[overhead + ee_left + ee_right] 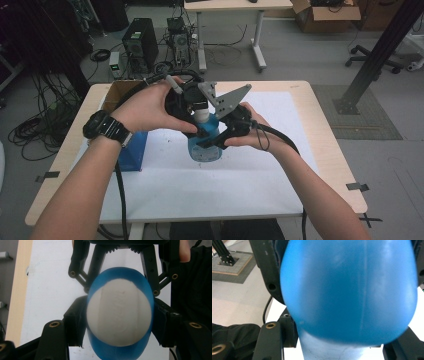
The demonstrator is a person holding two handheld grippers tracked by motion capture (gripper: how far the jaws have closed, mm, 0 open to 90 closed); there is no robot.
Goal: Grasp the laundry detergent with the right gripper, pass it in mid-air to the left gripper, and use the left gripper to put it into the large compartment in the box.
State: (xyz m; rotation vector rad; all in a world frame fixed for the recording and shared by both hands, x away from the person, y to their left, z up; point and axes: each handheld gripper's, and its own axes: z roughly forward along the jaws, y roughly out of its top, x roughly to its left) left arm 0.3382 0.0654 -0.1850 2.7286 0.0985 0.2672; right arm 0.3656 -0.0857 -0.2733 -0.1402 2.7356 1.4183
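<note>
My left gripper (200, 117) clamps the white cap (119, 315); my right gripper (220, 137) clamps the blue bottle (204, 145). I twist squarely, keeping the body steady.

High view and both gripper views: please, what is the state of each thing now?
Blue bottle: upright on the table, held by both claws.
White cap: on the bottle, closed.
Left claw: shut on the white cap, from above.
Right claw: shut on the bottle's body.
Cardboard box: open at the top.
</note>
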